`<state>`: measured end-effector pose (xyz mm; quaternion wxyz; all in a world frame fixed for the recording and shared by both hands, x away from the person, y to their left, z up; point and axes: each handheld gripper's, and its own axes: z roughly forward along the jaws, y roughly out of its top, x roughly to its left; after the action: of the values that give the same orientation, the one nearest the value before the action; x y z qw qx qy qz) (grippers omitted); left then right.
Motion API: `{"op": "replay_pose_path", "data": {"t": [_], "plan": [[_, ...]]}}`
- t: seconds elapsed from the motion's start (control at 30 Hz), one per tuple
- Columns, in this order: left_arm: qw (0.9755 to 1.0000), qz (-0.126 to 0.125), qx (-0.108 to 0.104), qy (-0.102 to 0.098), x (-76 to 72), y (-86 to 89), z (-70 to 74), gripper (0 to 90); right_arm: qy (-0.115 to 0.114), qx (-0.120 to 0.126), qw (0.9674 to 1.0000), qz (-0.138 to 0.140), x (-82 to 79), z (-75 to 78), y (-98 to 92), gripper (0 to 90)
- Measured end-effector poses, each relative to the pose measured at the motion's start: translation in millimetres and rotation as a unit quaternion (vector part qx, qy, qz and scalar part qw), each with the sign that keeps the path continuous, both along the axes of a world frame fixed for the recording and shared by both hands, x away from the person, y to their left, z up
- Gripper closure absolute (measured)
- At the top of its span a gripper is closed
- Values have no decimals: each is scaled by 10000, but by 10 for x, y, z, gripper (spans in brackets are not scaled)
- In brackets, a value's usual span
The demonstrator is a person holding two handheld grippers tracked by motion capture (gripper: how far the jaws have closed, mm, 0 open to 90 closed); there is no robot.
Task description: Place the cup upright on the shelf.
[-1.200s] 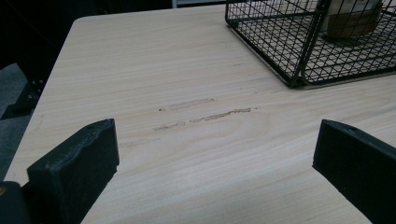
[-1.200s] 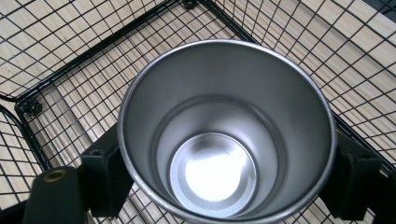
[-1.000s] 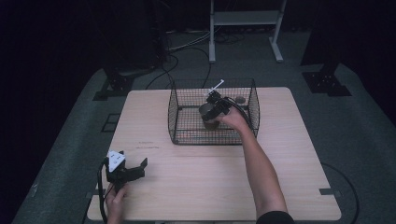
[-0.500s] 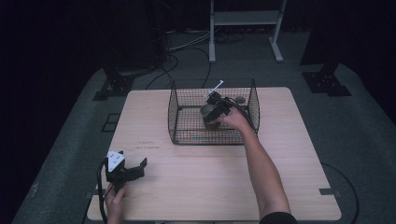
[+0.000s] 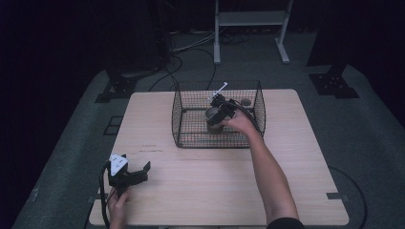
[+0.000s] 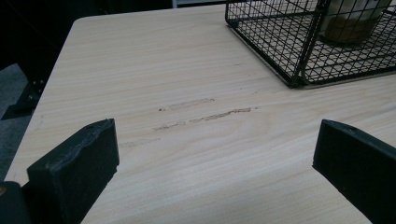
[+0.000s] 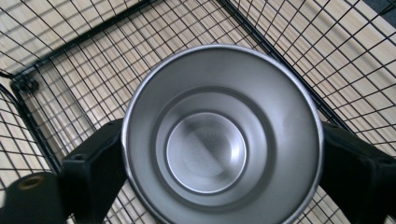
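Gripping a steel cup (image 7: 223,140) inside the wire basket (image 5: 179,125) with my right gripper (image 5: 220,113).

My right arm stretches forward from the table's (image 5: 215,191) near edge over the basket's near wall, wrist bent down, and in the right gripper view my black jaws press the cup's sides, its open mouth facing the camera. The basket stands at the table's far edge, near the middle. My left gripper (image 5: 129,174) rests at the near left corner, jaws spread wide over bare wood. No writing is readable anywhere.
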<state>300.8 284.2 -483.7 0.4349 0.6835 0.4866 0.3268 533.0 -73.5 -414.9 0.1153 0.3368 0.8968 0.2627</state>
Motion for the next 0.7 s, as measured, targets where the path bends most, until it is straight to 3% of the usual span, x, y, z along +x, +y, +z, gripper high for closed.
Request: {"op": "replay_pose_path", "data": {"t": [0.33,0.5,0.7], "plan": [[10000,-5,11,11,-1,2,2,0,-148,72,9999,-47,-13,66,-18,80],[10000,3,12,33,0,1,4,0,-220,378,9990,-111,-24,166,-70,79],[10000,4,36,47,3,-3,4,0,-302,574,9979,-93,-70,268,-107,69]]}}
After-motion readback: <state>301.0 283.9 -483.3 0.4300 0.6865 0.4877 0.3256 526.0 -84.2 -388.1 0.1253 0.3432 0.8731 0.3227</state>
